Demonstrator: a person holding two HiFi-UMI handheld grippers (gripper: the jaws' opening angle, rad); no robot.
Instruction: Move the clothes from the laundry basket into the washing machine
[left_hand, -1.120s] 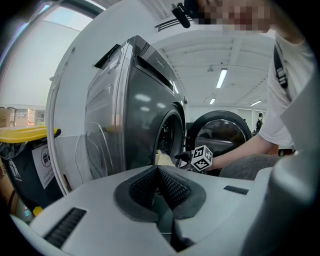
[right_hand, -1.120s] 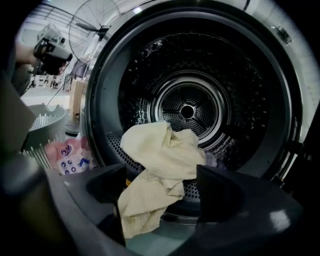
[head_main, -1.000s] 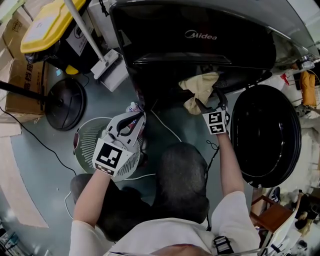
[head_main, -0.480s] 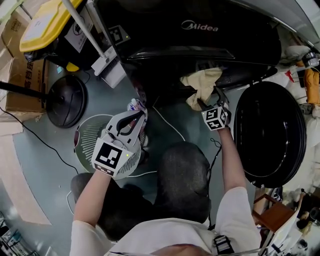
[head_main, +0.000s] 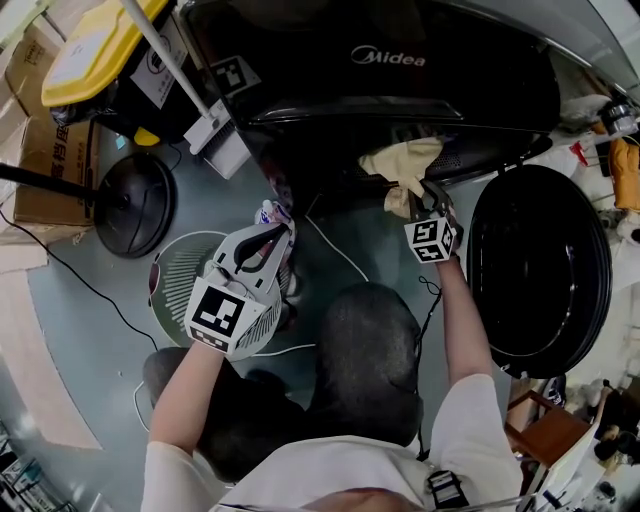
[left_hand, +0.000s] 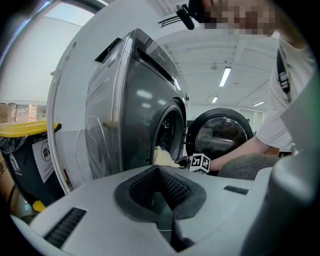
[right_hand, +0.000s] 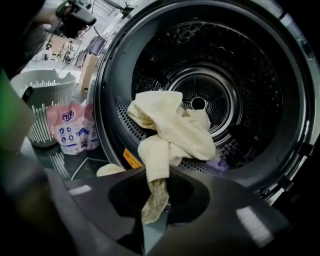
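A cream cloth (head_main: 405, 165) hangs over the lip of the washing machine's (head_main: 400, 60) open drum (right_hand: 210, 75). One end of the cream cloth (right_hand: 172, 130) trails down between the jaws of my right gripper (right_hand: 155, 200). Those jaws have just been closing and now pinch the cloth's end. In the head view my right gripper (head_main: 418, 190) sits at the drum mouth. My left gripper (head_main: 283, 230) hovers over the round laundry basket (head_main: 175, 275), shut with nothing in it. Its own view shows the left gripper (left_hand: 159, 172) aimed at the machine's side (left_hand: 135, 100).
The round washer door (head_main: 535, 270) stands swung open at the right. A pink detergent bag (right_hand: 70, 127) lies on the floor by the basket (right_hand: 42, 95). A yellow-lidded bin (head_main: 100, 50) and a fan base (head_main: 130, 205) stand at the left. A white cable crosses the floor.
My right gripper's jaws have closed on the hanging end of the cream cloth and dipped slightly. The left gripper has stayed where it was.
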